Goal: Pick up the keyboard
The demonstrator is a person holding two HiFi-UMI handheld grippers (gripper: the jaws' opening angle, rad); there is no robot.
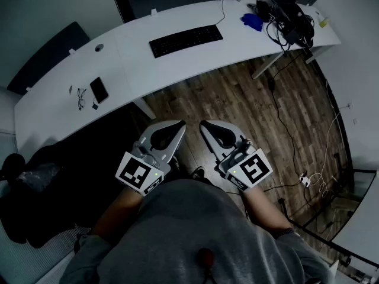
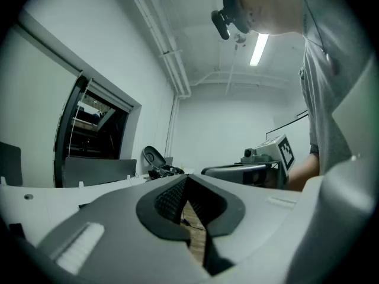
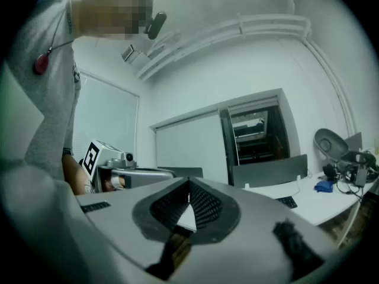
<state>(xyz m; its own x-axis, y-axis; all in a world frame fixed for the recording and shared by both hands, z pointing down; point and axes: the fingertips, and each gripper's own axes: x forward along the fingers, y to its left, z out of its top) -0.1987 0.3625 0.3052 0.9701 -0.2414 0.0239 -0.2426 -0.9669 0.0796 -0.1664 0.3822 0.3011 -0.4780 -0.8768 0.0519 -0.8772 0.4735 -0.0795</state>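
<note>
Wood-plank floor (image 1: 237, 99) fills the middle of the head view, with a long curved white table (image 1: 127, 58) sweeping across the top of it. The black keyboard (image 1: 185, 40) lies flat near the middle of the table, slightly angled, with bare white surface on every side of it. Toward the table's left end, a dark smartphone (image 1: 99, 90) and a pair of glasses (image 1: 80, 98) sit close to the near edge. At the right end, a blue object (image 1: 251, 21) lies beside a tangle of black cables (image 1: 287, 22). The left claw (image 1: 179, 126) and the right claw (image 1: 205, 125) are held side by side close to the person's body, over the floor and well apart from the table edge. Open floor lies between them and the keyboard, while loose white cords (image 1: 320, 158) trail along the floor at the right. Only the gripper views show the jaws. The left claw (image 2: 186, 179) is pressed together with nothing between its pads, and that view looks level across the room to a ceiling light (image 2: 259, 47). The right claw (image 3: 189, 186) is likewise closed and empty. Beyond it the keyboard (image 3: 288, 202) appears small on the tabletop, with a dark doorway (image 3: 254, 138) behind.
</note>
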